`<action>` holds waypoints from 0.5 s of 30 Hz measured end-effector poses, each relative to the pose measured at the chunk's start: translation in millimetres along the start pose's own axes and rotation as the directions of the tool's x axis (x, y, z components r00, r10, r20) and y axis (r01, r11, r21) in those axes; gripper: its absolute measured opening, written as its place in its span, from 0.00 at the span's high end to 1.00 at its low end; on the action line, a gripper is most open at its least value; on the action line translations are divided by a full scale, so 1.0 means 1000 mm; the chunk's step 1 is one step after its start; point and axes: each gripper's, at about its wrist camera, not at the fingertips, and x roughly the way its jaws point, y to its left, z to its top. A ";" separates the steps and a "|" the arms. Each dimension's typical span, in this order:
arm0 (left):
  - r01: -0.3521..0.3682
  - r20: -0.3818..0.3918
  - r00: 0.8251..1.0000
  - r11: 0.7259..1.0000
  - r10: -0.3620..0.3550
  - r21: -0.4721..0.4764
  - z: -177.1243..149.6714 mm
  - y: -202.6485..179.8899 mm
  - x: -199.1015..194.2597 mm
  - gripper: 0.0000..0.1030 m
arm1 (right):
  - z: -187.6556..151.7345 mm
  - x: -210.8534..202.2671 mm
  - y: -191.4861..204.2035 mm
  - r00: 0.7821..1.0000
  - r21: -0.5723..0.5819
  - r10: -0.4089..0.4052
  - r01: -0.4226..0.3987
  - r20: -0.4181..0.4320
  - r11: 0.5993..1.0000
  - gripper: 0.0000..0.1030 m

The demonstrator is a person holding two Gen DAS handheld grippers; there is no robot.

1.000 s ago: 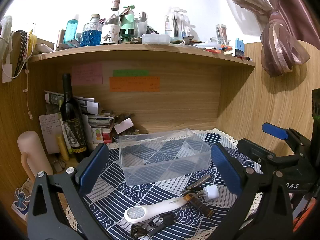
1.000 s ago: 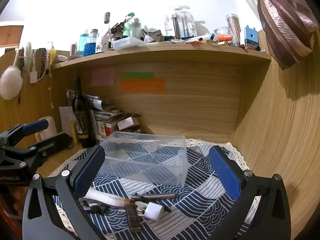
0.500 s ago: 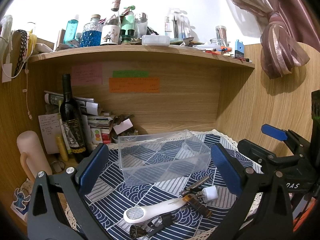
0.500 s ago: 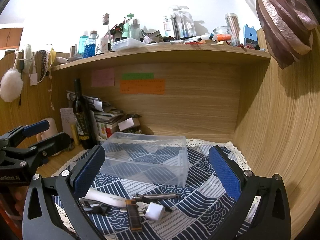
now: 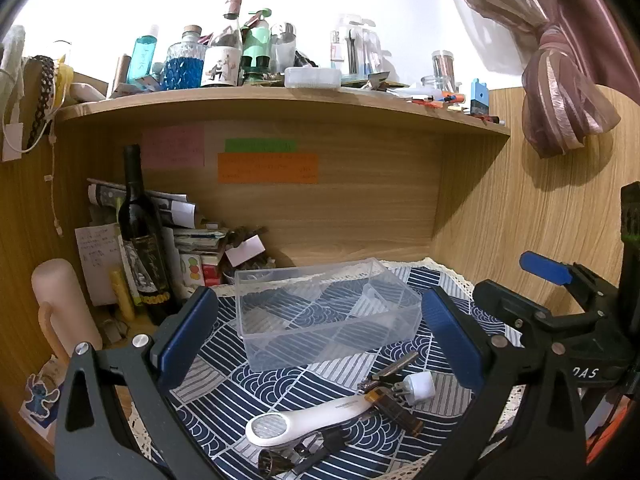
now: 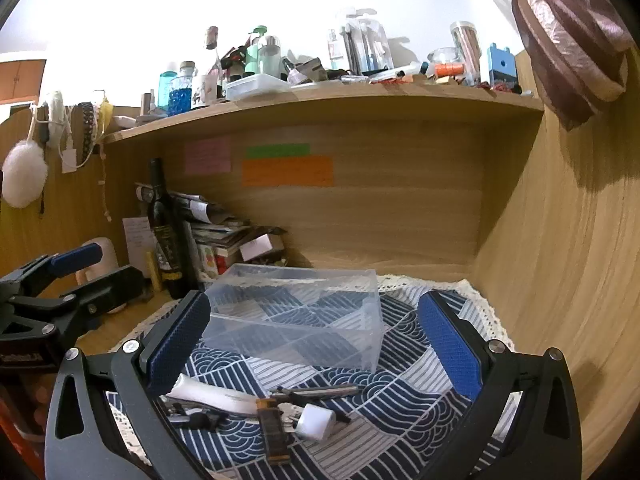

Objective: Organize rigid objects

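A clear plastic compartment box [image 5: 326,316] stands empty on the blue patterned cloth; it also shows in the right wrist view [image 6: 296,320]. In front of it lies a small pile: a white magnifier-like tool [image 5: 304,420], a white plug adapter [image 5: 418,388], a brown stick [image 5: 396,410] and dark metal pieces [image 5: 292,456]. The right wrist view shows the same adapter [image 6: 316,422], brown stick [image 6: 274,434] and white tool [image 6: 216,396]. My left gripper [image 5: 320,344] is open and empty above the pile. My right gripper [image 6: 312,344] is open and empty, also over the pile.
A dark wine bottle [image 5: 142,240], stacked papers and boxes [image 5: 200,248] and a pink cylinder [image 5: 64,308] crowd the back left. A cluttered shelf [image 5: 280,100] hangs overhead. A wooden wall [image 6: 560,280] closes the right side.
Both grippers have drifted very slightly; nothing on the cloth has moved and both stay open.
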 end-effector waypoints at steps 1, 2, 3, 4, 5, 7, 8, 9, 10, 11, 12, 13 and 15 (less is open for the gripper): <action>0.008 -0.005 1.000 1.000 -0.008 0.001 0.000 0.000 0.001 0.00 | 0.000 0.001 0.000 1.000 0.004 0.006 -0.006 -0.005 1.000 0.00; 0.014 -0.009 1.000 1.000 -0.014 0.000 0.000 0.001 0.002 0.00 | -0.001 0.001 -0.001 1.000 0.008 0.010 -0.010 -0.007 1.000 0.00; 0.015 -0.011 1.000 1.000 -0.015 -0.002 0.000 0.001 0.003 0.00 | -0.001 0.002 -0.001 1.000 0.010 0.013 -0.013 -0.010 1.000 0.00; 0.015 -0.013 1.000 1.000 -0.015 -0.004 -0.001 0.001 0.003 0.00 | -0.001 0.003 -0.001 1.000 0.012 0.015 -0.015 -0.014 1.000 0.00; 0.016 -0.016 1.000 1.000 -0.016 -0.004 -0.001 0.002 0.004 0.00 | -0.002 0.005 -0.002 1.000 0.013 0.018 -0.018 -0.019 1.000 0.00; 0.020 -0.029 0.999 1.000 -0.021 -0.005 -0.003 0.003 0.008 0.00 | -0.003 0.007 -0.003 0.999 0.014 0.021 -0.020 -0.029 1.000 0.00; 0.022 -0.034 0.999 1.000 -0.022 -0.009 -0.004 0.004 0.009 0.00 | -0.004 0.010 -0.004 0.999 0.015 0.024 -0.023 -0.037 1.000 0.00; 0.020 -0.042 0.999 1.000 -0.021 -0.013 -0.005 0.006 0.011 0.00 | -0.006 0.012 -0.005 0.999 0.017 0.028 -0.027 -0.045 0.999 0.00; 0.014 -0.052 0.999 1.000 -0.015 -0.021 -0.006 0.008 0.013 0.00 | -0.007 0.013 -0.007 0.998 0.019 0.028 -0.027 -0.051 0.999 0.00; 0.010 -0.061 0.998 1.000 -0.012 -0.029 -0.007 0.011 0.016 0.00 | -0.009 0.016 -0.008 0.998 0.020 0.027 -0.026 -0.062 0.999 0.00; 0.008 -0.073 0.997 0.999 -0.011 -0.039 -0.008 0.014 0.018 0.02 | -0.011 0.018 -0.010 0.997 0.018 0.026 -0.024 -0.071 1.000 0.03; 0.002 -0.086 0.996 0.999 -0.006 -0.049 -0.009 0.017 0.021 0.04 | -0.013 0.021 -0.011 0.996 0.017 0.024 -0.022 -0.085 1.000 0.04; -0.014 -0.113 0.994 0.998 0.007 -0.060 -0.013 0.023 0.026 0.16 | -0.018 0.026 -0.015 0.994 0.023 0.023 -0.021 -0.110 1.000 0.11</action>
